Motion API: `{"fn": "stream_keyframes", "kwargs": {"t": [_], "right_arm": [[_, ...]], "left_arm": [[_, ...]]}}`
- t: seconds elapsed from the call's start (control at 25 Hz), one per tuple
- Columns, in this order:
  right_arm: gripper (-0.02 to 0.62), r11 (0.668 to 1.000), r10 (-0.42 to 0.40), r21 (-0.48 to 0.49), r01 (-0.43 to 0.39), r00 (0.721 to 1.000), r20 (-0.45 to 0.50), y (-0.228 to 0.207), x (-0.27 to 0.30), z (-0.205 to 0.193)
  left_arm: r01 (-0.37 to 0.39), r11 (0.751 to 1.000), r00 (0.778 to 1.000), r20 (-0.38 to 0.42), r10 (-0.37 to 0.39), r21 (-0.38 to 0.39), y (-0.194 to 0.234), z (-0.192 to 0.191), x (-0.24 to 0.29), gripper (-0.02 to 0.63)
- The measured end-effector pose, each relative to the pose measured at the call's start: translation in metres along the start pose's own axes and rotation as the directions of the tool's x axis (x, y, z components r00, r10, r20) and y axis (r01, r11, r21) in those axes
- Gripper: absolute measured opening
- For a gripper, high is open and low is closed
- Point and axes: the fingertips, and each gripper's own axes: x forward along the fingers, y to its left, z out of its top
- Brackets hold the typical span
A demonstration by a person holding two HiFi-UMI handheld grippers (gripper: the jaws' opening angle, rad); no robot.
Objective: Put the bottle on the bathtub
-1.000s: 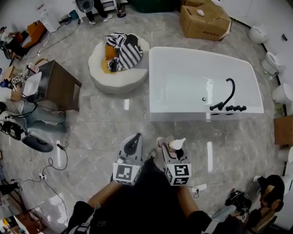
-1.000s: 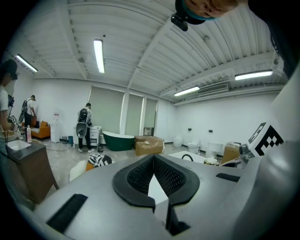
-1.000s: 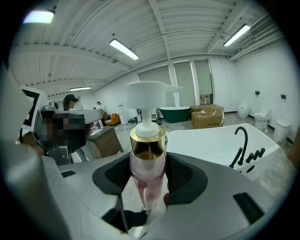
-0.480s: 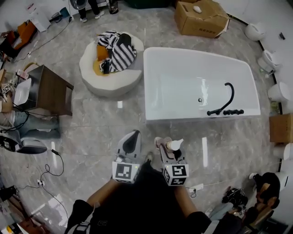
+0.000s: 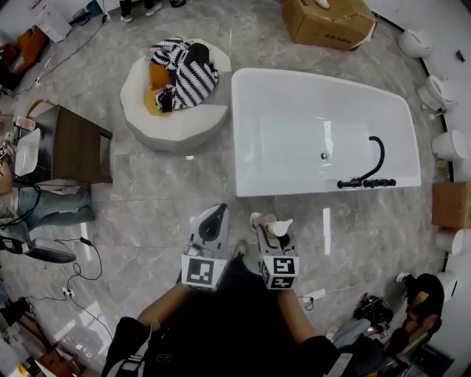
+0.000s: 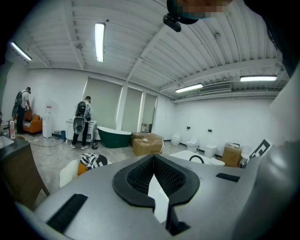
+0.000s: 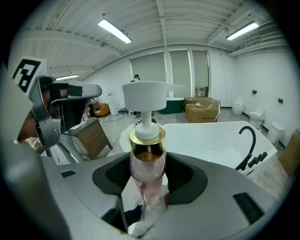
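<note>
The white bathtub (image 5: 294, 132) stands on the grey marble floor ahead of me, with a black faucet (image 5: 372, 169) at its right end. My right gripper (image 5: 271, 230) is shut on a pink pump bottle (image 7: 147, 161) that has a gold collar and a white pump head (image 5: 280, 227). It holds the bottle upright over the floor, short of the tub's near edge. In the right gripper view the bathtub (image 7: 211, 136) lies just beyond the bottle. My left gripper (image 5: 213, 223) hovers beside the right one. Its jaws meet at the tips in the left gripper view (image 6: 153, 159), with nothing between them.
A round white pouf (image 5: 173, 110) with striped cloth sits left of the tub. A wooden cabinet (image 5: 73, 143) stands further left. A cardboard box (image 5: 327, 22) is behind the tub, toilets (image 5: 445, 143) line the right wall, and cables (image 5: 81, 265) lie at lower left. A person (image 5: 419, 298) crouches at lower right.
The head view has shifted slightly, so the tub sits a little squarer in front of me. Both grippers keep their places, and the bottle stays in the right one.
</note>
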Motion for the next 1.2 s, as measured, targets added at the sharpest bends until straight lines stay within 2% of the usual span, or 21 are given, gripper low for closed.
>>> {"fn": "stream_keyframes", "kwargs": {"t": [0.48, 0.88, 1.2], "right_arm": [[0.213, 1.0, -0.023, -0.002, 0.023, 0.994, -0.104, -0.009, 0.091, -0.015], [0.213, 0.999, -0.041, 0.01, 0.044, 0.982, -0.182, -0.012, 0.154, -0.045], [0.213, 0.997, -0.067, 0.018, 0.074, 0.967, -0.244, -0.018, 0.204, -0.075]], "left_arm": [[0.018, 0.999, 1.0, -0.02, -0.019, -0.027, 0.044, -0.003, 0.053, 0.017], [0.017, 0.998, 0.999, -0.033, -0.019, -0.064, 0.07, -0.008, 0.075, 0.017], [0.028, 0.998, 0.998, -0.062, -0.032, -0.063, 0.088, -0.017, 0.087, 0.017]]}}
